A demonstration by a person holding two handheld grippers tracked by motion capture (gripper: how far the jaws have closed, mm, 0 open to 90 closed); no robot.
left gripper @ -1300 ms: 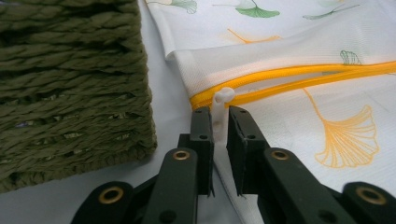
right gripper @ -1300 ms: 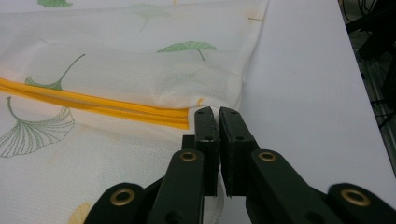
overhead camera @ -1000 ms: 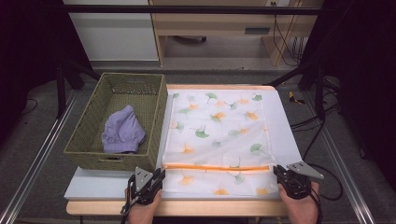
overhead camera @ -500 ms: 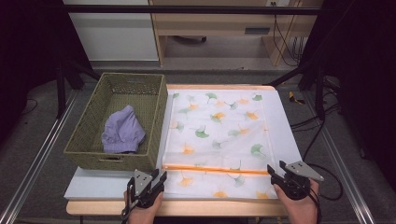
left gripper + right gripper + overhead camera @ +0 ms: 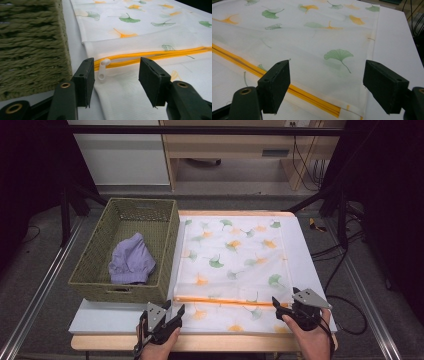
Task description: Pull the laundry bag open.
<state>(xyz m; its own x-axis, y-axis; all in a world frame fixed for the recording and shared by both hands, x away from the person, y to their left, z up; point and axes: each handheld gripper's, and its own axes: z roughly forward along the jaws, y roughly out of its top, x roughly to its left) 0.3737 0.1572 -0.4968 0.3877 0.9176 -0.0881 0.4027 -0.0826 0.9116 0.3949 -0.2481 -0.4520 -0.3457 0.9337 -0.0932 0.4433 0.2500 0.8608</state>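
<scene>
Both grippers sit at the near edge of the white table (image 5: 310,255), each in one of the person's hands. On the left, the left gripper (image 5: 176,312) has its black jaws apart, having just been opening; between them lies the near-left corner of the white mesh laundry bag printed with green and orange ginkgo leaves (image 5: 235,255), and the pads do not press on it. In the left gripper view the small white plastic zip pull (image 5: 102,71) hangs at the left end of the orange zipper (image 5: 155,53), just beside the inner face of the gripper's left-hand jaw. The woven olive-green rectangular basket (image 5: 32,47) stands close on that side.

At the bag's near-right corner, the right gripper (image 5: 279,304) also has its jaws wide apart, having just been opening, with nothing clamped. In the right gripper view the orange zipper runs across under the left-hand jaw and ends near the bag's right hem, while a green leaf print shows between the jaws.

From the high view the bag lies flat on the table, its left edge just beside the basket (image 5: 95,265). A crumpled lilac cloth (image 5: 131,261) lies inside the basket, toward its near end.
</scene>
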